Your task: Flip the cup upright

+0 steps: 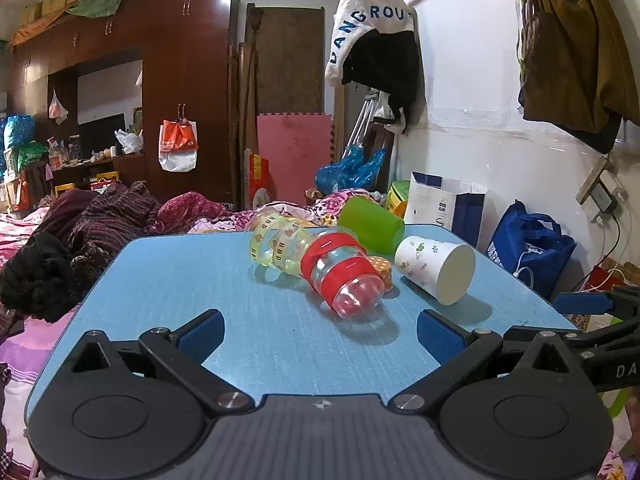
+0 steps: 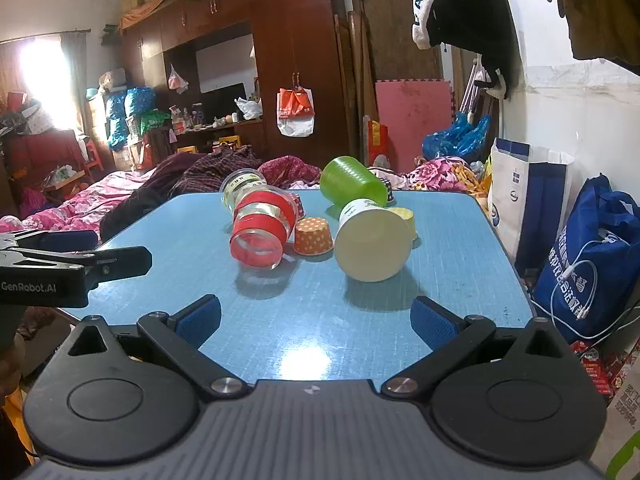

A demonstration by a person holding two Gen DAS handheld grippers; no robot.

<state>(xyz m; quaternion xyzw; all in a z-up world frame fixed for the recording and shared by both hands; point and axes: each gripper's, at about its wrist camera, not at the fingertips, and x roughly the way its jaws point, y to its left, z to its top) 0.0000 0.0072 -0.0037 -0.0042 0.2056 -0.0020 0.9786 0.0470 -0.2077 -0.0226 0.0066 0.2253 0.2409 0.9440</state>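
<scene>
Several cups lie on their sides on the blue table (image 1: 200,280) (image 2: 360,320). A clear cup with red bands (image 1: 344,276) (image 2: 262,226) lies nearest, a clear cup with yellow bands (image 1: 276,240) (image 2: 240,186) behind it. A white paper cup with leaf print (image 1: 434,270) (image 2: 372,238) shows its base. A green cup (image 1: 372,226) (image 2: 352,184) lies at the back. A small orange dotted cup (image 1: 380,268) (image 2: 313,236) stands upside down. My left gripper (image 1: 318,334) and right gripper (image 2: 316,322) are open and empty, short of the cups.
A bed with pink bedding and dark clothes (image 1: 100,216) lies left of and behind the table. A white and blue paper bag (image 2: 524,196) and a blue tote (image 2: 592,264) stand right of the table against the wall. A small yellow cup (image 2: 406,216) sits behind the white one.
</scene>
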